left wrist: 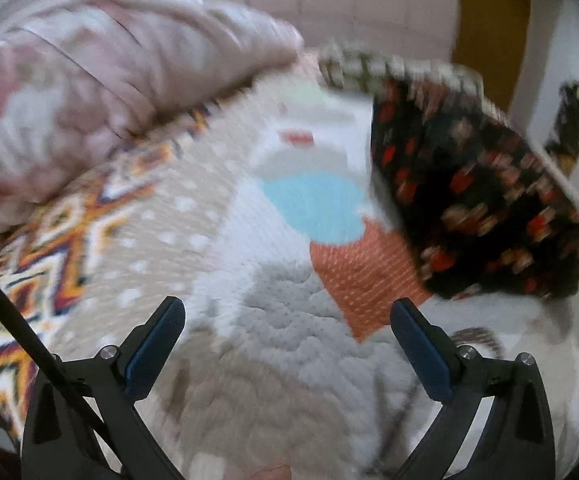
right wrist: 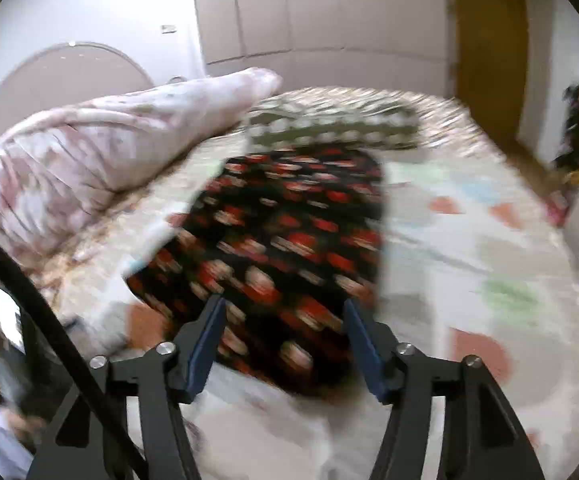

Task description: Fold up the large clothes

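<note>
Garment: a black cloth with red and pale print (right wrist: 289,248) lies folded on the patchwork bedspread (right wrist: 489,248), flat near the bed's middle.
Left gripper (left wrist: 287,318): fingers spread wide, holding nothing, over the grey quilting, the black cloth (left wrist: 477,200) off to its right.
Right gripper (right wrist: 283,322): fingers parted, empty, poised at the garment's near edge (contact cannot be told through the blur).
Bedding: a pink floral duvet (right wrist: 89,160) is heaped along the left side; a spotted pillow (right wrist: 329,128) lies just beyond the garment.
Backdrop: pale wardrobe doors (right wrist: 309,12), a yellow door (right wrist: 489,40).
</note>
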`<act>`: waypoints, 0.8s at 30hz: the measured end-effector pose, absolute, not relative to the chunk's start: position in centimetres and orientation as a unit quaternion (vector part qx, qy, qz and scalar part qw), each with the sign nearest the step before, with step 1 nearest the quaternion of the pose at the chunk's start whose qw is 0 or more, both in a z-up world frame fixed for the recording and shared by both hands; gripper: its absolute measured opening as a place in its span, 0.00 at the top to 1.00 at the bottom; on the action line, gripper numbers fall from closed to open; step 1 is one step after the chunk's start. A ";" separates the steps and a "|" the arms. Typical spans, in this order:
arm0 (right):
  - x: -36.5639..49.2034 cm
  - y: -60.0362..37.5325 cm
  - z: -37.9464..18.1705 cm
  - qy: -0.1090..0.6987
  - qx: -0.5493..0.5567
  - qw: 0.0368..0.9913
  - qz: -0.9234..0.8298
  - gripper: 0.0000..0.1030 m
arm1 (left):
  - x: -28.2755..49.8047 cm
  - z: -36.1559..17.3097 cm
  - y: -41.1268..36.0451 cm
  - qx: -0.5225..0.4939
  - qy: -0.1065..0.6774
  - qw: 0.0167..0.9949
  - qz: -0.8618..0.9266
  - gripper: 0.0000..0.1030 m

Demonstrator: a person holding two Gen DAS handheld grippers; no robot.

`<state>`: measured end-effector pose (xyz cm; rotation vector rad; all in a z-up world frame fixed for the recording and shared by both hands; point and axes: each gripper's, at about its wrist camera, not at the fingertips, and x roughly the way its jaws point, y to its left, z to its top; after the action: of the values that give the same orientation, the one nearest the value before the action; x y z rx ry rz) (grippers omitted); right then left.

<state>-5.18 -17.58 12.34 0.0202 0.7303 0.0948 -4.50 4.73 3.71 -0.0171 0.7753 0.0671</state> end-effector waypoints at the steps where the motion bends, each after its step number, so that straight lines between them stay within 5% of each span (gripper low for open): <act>1: -6.4 -18.2 12.2 0.354 0.003 0.934 0.036 0.36 | -5.5 4.5 4.4 -0.004 0.364 0.930 0.040 0.00; 9: -13.4 -21.6 10.4 0.350 0.037 0.936 -0.022 0.28 | -13.1 9.9 -0.6 0.047 0.311 0.949 0.036 0.00; 24: -14.7 -22.2 6.8 0.387 0.055 0.917 -0.080 0.25 | -15.6 7.7 -3.0 0.020 0.368 0.930 0.005 0.00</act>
<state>-14.67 -22.22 6.84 0.1139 0.7951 -0.1648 -15.55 -2.96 7.67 0.0419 0.7529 0.0111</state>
